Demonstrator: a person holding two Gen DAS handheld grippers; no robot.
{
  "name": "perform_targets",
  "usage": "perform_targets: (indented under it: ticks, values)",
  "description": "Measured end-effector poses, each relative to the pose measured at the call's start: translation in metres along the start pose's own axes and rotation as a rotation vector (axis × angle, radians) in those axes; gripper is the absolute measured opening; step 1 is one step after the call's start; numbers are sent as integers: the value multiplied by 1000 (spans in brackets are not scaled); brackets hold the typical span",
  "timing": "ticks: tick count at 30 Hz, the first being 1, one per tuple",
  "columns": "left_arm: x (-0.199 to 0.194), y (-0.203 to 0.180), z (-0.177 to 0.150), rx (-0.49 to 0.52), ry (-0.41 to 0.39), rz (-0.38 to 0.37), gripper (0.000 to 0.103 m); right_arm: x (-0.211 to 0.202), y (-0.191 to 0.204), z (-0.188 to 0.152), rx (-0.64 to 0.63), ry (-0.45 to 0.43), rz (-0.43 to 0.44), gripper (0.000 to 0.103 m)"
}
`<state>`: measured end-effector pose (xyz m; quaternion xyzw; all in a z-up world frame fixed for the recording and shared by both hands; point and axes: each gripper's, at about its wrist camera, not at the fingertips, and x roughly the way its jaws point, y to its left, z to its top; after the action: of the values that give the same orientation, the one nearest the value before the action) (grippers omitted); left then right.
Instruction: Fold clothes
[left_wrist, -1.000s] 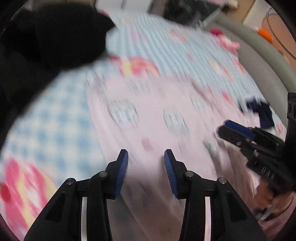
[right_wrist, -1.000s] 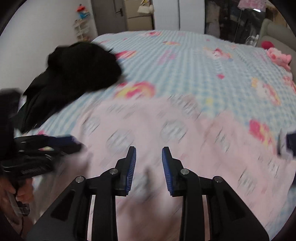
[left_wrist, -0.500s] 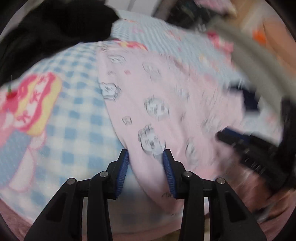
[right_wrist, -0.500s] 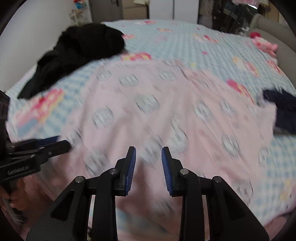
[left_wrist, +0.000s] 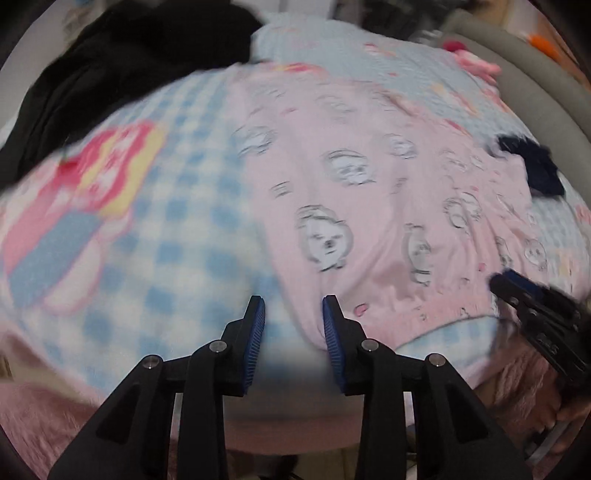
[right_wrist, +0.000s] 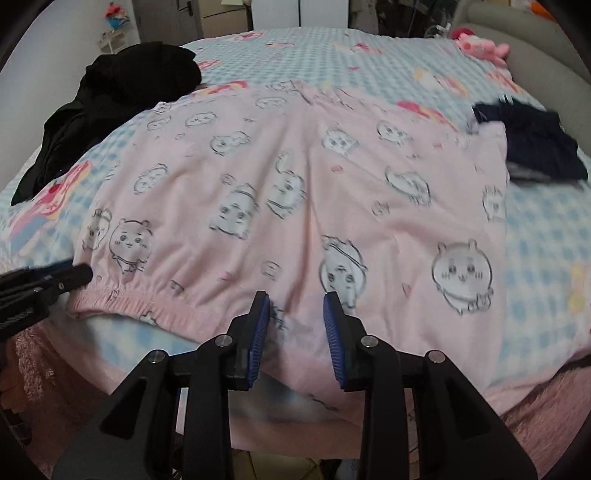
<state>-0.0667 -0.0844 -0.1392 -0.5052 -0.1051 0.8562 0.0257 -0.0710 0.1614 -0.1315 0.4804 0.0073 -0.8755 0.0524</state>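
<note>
Pink garment (right_wrist: 295, 192), printed w/ cartoon animal faces, lies spread flat on the bed (right_wrist: 546, 251), which carries a blue-and-white checked cover; the elastic waistband (right_wrist: 122, 302) runs along the near edge. Left gripper (left_wrist: 293, 314) sits at the garment's near left corner: its fingers (left_wrist: 256, 332) have just been closing, a bunched corner of pink fabric sits between them against the right-hand pad, but a gap remains on the other side, so no firm clamp yet. In the right wrist view the left gripper (right_wrist: 55, 277) shows at the waistband's left end. Right gripper (right_wrist: 295, 314) sits over the near edge further right, approx. mid-garment; fingers (right_wrist: 332, 332) are parted w/ pink fabric lying between and below them, pads not pressing on it. In the left wrist view the right gripper (left_wrist: 524, 299) appears at the garment's right near edge. Black clothing pile (right_wrist: 122, 96) lies at the far left of the bed, touching the garment's far left corner area. Dark navy item (right_wrist: 532, 144) rests by the garment's right far corner. Pink plush toy (right_wrist: 480, 44) lies at the far right, near the grey headboard (right_wrist: 535, 33).
</note>
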Motion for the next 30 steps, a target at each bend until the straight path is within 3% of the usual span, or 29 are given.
perform_targets:
  ticks: [6, 9, 13, 15, 18, 21, 30]
  values:
    - [-27, -13, -3, 55, -120, -100, 36, -43, -26, 2, 44, -101, 37, 31]
    - [-19, -40, -3, 140, -123, -152, 36, -49, -23, -3, 11, -69, 123, 31]
    - [-12, -88, -7, 269, -112, -217, 36, -48, -1, -13, -114, -28, 137, 31]
    - [-6, -109, -13, 328, -88, -187, 36, -45, 11, -19, -183, 0, 127, 31]
    - [8, -131, -22, 431, -58, -93, 39, -37, 11, -24, -249, 22, 45, 30]
    - [19, -143, -27, 505, -34, -41, 46, -26, 1, -26, -246, 51, 57, 31]
    - [10, -147, -37, 566, -49, -16, 49, -26, -18, -38, -309, 48, 19, 32]
